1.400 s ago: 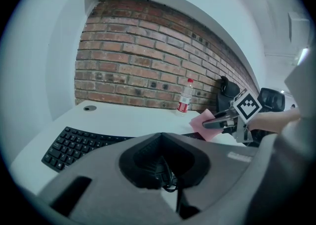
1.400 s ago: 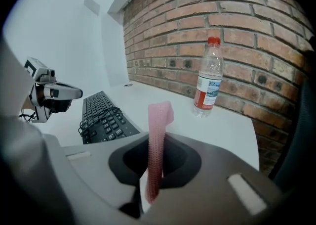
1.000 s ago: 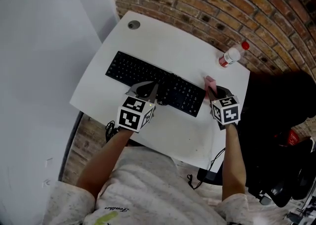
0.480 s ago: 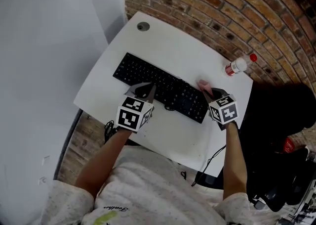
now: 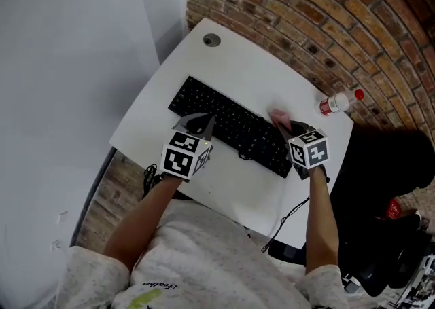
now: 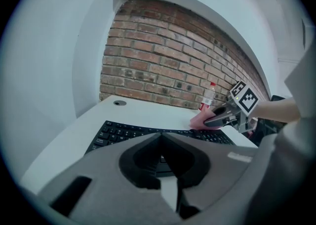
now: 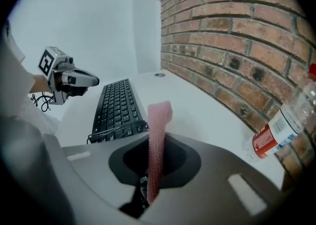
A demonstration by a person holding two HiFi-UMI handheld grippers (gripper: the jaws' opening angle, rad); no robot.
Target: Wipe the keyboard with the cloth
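Observation:
A black keyboard (image 5: 224, 124) lies slantwise on the white desk (image 5: 238, 70). My right gripper (image 5: 288, 129) is shut on a pink cloth (image 5: 278, 117), which hangs at the keyboard's right end near its far edge. In the right gripper view the cloth (image 7: 157, 130) stands up between the jaws, with the keyboard (image 7: 116, 104) to its left. My left gripper (image 5: 198, 123) is shut and holds nothing; it hovers over the keyboard's near edge, left of the middle. The left gripper view shows the keyboard (image 6: 143, 131) just past the jaw tips and the cloth (image 6: 199, 119) beyond.
A plastic bottle (image 5: 338, 102) with a red cap lies at the desk's far right corner by the brick wall. A round cable hole (image 5: 212, 40) is at the far left corner. The keyboard's cable (image 5: 292, 214) runs off the near edge.
The right gripper has carried the cloth left, from beside the keyboard's right end to over it. The head camera has shifted; the left gripper has stayed in place.

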